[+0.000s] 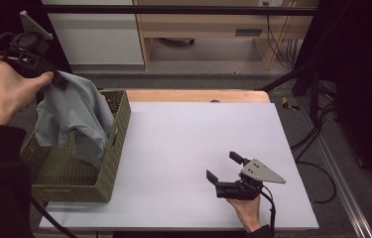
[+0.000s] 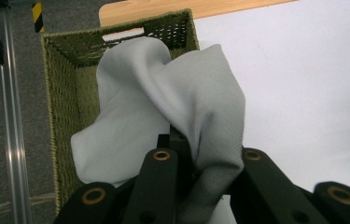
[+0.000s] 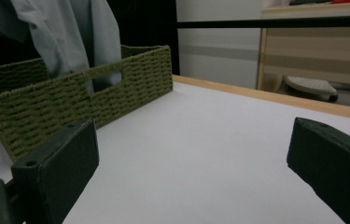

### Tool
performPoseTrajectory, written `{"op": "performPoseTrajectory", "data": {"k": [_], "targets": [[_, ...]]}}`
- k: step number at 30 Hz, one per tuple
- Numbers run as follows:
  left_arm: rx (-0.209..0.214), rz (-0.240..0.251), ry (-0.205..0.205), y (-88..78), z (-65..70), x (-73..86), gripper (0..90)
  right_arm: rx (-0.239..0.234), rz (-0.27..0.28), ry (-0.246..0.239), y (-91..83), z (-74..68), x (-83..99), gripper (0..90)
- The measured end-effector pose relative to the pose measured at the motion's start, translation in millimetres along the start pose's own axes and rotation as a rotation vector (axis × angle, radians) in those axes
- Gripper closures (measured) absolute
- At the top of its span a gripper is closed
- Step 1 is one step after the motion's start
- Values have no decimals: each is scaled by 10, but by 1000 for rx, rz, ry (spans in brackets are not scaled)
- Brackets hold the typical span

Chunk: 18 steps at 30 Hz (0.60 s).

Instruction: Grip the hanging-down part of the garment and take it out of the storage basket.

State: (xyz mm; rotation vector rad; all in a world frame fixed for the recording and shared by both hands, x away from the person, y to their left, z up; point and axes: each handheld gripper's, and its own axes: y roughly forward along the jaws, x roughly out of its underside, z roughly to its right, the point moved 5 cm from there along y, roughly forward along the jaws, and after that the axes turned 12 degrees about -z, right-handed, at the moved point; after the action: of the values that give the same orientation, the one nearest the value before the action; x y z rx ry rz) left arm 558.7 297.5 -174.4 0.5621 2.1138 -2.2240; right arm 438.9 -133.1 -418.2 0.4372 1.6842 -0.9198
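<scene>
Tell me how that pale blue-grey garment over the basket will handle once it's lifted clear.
The garment is probably floppy: it hangs in loose folds from the left gripper, which is shut on one bunched edge. It seems light, since that single pinch carries it. Its lower end still sits in the woven basket, so it may drag or snag on the rim.

Left hand (image 1: 6,91): raised at the high view's left edge, dark sleeve below it, fingers wrapped round the gripper body.
Left gripper (image 1: 60,79): held high, jaws pointing right and down, pinched tight on cloth (image 2: 163,107).
Right hand (image 1: 247,210): low at the near edge, palm under the gripper.
Right gripper (image 1: 224,167): just above the table, level, jaws wide apart, nothing between them.
</scene>
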Motion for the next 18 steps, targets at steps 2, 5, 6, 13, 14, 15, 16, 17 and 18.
{"op": "performPoseTrajectory", "data": {"k": [2,5,6,13,14,15,16,17,18], "targets": [[-1,1,1,-18,9,-8,824,-19,4,-6,71,-59,-79,25],[-7,-8,5,-42,22,-21,824,-53,9,-39,245,-216,-232,28],[-7,-10,4,-43,26,-24,824,-58,7,-52,281,-243,-256,28],[-9,-24,7,-33,25,-36,824,-124,-1,-75,634,-541,-436,30],[-10,-25,8,-34,22,-38,824,-129,-4,-73,668,-570,-455,31],[-9,-26,8,-35,21,-39,824,-138,-4,-80,723,-616,-486,33],[-9,-27,8,-35,20,-40,824,-144,-5,-81,757,-644,-505,32],[-10,-28,7,-36,20,-41,824,-147,-10,-87,799,-675,-528,33],[-12,-29,7,-36,21,-43,824,-159,-11,-87,840,-712,-552,35]]}}
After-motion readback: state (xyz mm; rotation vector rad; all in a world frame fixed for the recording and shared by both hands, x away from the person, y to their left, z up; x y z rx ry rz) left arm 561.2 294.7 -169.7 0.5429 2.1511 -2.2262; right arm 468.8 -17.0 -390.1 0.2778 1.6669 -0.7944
